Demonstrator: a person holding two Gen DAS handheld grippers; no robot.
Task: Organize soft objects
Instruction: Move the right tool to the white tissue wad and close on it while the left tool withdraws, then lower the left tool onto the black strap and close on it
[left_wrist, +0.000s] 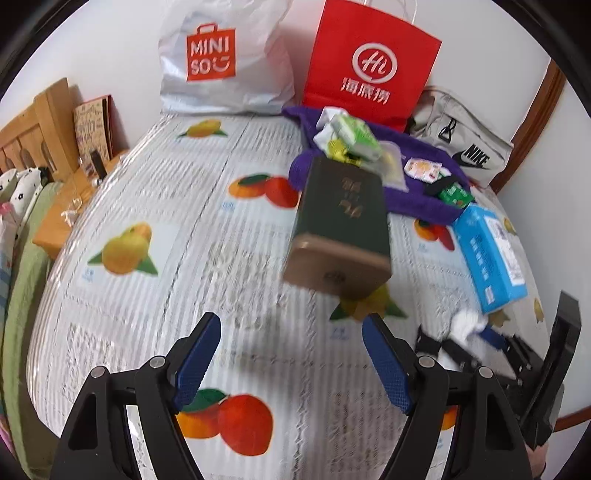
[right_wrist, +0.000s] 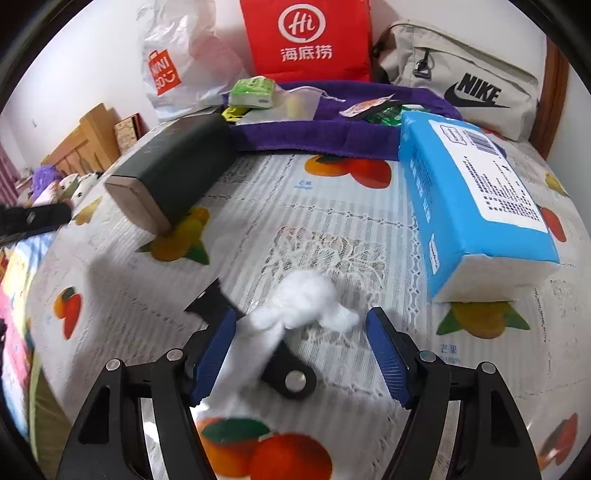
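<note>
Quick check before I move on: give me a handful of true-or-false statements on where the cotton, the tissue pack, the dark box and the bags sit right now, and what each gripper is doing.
1. The white cotton wad lies on the tablecloth between the open fingers of the right gripper. True.
2. The left gripper is shut on the dark green box. False: it is open and holds nothing; the box lies ahead of it.
3. The blue tissue pack lies on the fruit-print tablecloth. True.
4. The red paper bag lies flat on the purple towel. False: it stands upright behind the towel, against the wall.
5. Small packets rest on the purple towel. True.
</note>
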